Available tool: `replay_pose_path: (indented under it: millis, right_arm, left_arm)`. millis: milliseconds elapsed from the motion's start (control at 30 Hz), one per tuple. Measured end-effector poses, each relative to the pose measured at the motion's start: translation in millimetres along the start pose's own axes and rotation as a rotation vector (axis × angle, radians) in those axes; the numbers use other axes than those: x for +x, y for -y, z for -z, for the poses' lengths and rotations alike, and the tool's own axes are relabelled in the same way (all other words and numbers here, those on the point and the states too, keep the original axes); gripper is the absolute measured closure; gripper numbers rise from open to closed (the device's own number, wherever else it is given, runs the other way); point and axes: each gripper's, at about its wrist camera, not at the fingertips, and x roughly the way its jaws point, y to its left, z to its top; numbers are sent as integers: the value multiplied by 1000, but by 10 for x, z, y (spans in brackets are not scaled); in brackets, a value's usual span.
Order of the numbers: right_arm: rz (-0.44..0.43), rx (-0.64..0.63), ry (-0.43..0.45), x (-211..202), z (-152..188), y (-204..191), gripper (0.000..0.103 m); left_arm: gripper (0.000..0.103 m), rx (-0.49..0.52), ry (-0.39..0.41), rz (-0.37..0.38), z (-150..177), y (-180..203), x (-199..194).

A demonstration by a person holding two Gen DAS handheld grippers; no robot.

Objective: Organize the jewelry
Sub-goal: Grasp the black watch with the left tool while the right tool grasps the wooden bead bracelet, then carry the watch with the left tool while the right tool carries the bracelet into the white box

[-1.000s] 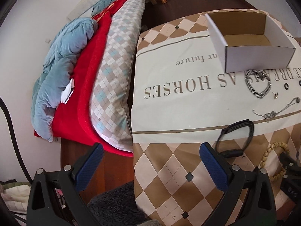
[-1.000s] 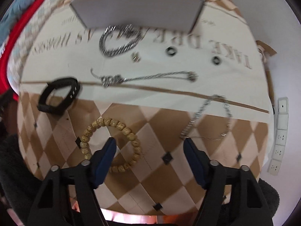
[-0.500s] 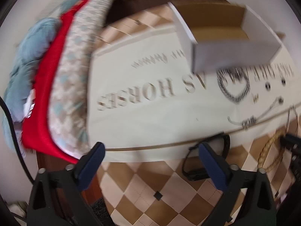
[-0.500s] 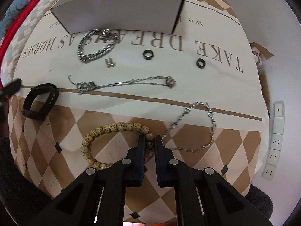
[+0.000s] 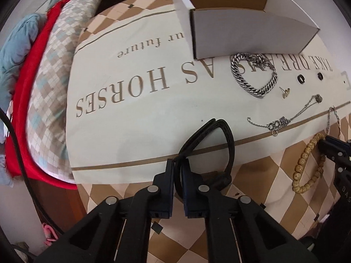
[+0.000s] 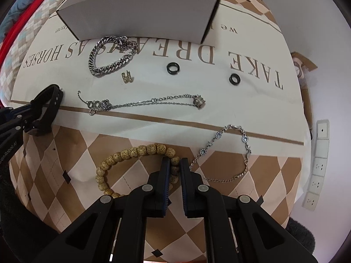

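Both of my tools have clamped since a second ago: left tool (image 5: 178,164) pinching the black band (image 5: 228,140), right tool (image 6: 174,164) pinching the bead bracelet (image 6: 131,152) on the tabletop (image 5: 131,135).

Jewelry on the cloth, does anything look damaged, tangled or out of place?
Nothing looks damaged. The heavy curb chain bracelet lies bunched near its clasp, touching the white cardboard box, and the thin necklace is knotted into a clump at one end. The other pieces lie apart and loose.
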Motion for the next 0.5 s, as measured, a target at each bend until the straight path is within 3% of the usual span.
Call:
replay_pose_path:
  millis: [267,500]
  right_arm:
    - [10,-3,21,-14,28,-35,92]
    - [9,1,21,-22,36,-18,92]
  left_arm:
    - [100,-37,25,-26,152,40,-77]
    - [100,-46,10,-24,74,13,-47]
